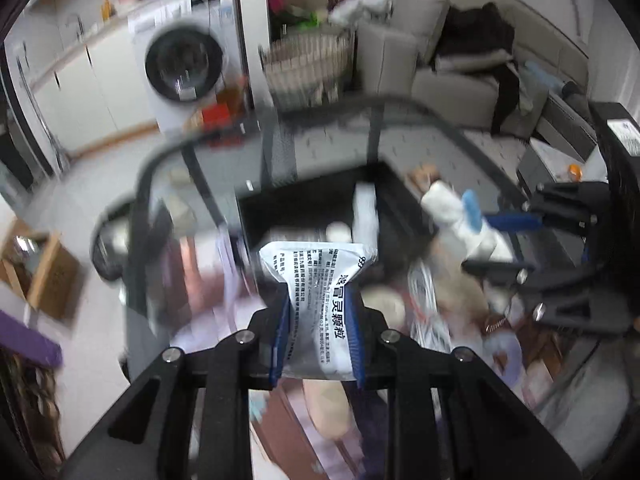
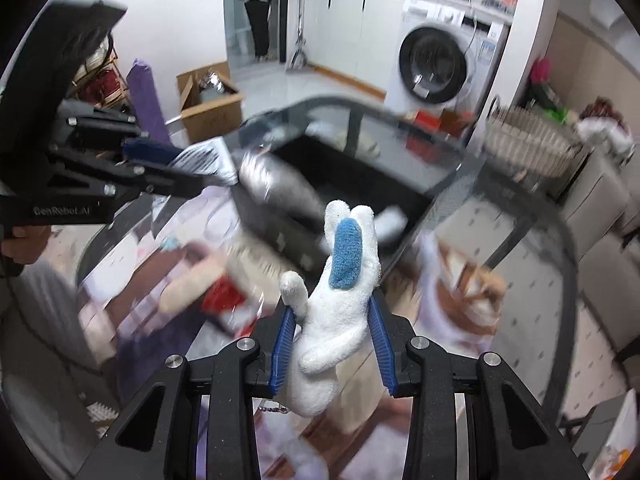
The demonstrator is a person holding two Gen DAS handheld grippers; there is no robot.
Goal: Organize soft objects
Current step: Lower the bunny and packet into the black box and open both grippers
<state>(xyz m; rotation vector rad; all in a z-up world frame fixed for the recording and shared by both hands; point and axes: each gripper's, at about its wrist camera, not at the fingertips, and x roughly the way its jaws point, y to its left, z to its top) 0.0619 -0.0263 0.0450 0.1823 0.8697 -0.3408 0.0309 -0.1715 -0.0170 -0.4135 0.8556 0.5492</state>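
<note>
Blue-padded left hand-held gripper [image 1: 319, 336] clamps a sachet [image 1: 320, 300] (right hand-held gripper [image 2: 333, 344] grips a plush rabbit [image 2: 336, 300]).

White sachet [image 1: 320, 300] — black print; white plush rabbit [image 2: 332, 312] — blue patch.

Home interior, washing machine [image 2: 434, 65], sofa [image 1: 452, 80], kitchen cabinets [image 2: 344, 20]

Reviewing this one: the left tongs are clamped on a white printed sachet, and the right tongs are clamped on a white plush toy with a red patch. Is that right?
Not quite. The patch on the white plush toy is blue, not red, as the right wrist view shows. The rest holds: the right tongs are clamped on the toy, and the left tongs are clamped on the white printed sachet.
</note>
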